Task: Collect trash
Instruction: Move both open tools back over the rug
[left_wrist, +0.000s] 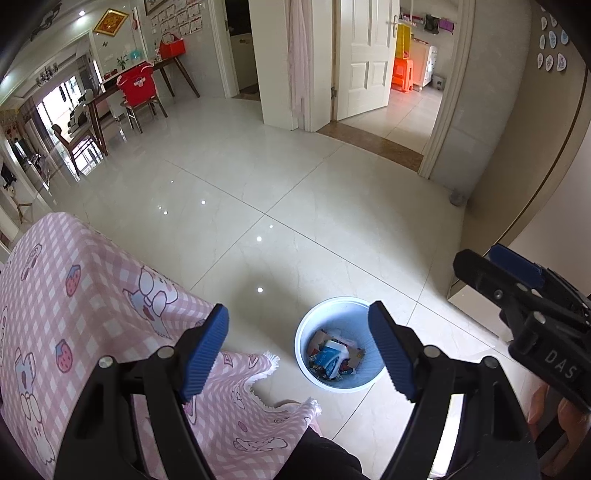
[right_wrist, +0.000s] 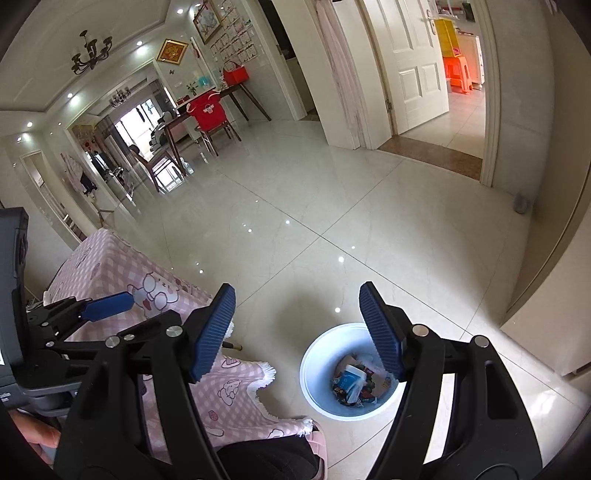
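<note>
A pale blue bin stands on the tiled floor, holding crumpled wrappers and a blue-and-white packet. My left gripper hangs above it, open, with nothing between its blue pads. In the right wrist view the same bin and its trash lie below my right gripper, which is also open and empty. The two grippers are side by side: the right gripper's fingers show at the right edge of the left view, and the left gripper's fingers show at the left of the right view.
A table under a pink checked cloth stands just left of the bin, its fringe hanging to the floor. A person's dark trouser leg and pink slipper are at the bottom. Glossy tiles run to open doorways and a dining table with chairs.
</note>
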